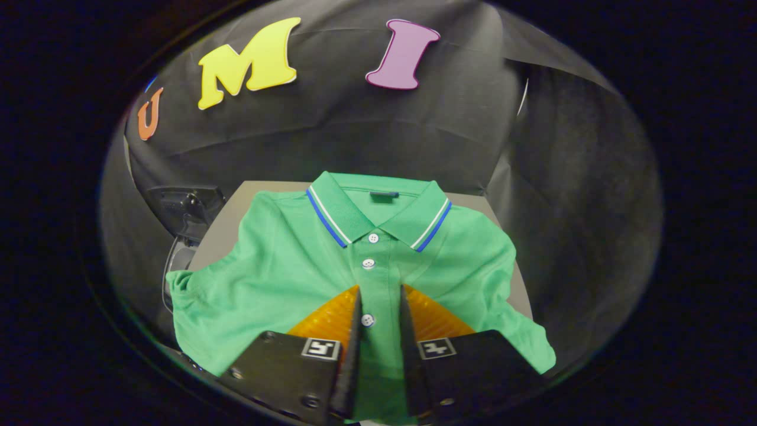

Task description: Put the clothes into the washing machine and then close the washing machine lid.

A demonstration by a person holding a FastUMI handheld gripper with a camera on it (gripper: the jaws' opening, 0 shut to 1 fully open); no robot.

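Pickup step: my gripper stands parted astride the polo shirt's button placket; I judge closing comes next.

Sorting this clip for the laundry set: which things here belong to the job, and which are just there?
Job:
- green polo shirt, spread on the grey table
- gripper, fingers slightly apart over the shirt's button placket

Just there:
- dark device beside the table; I cannot tell what it is
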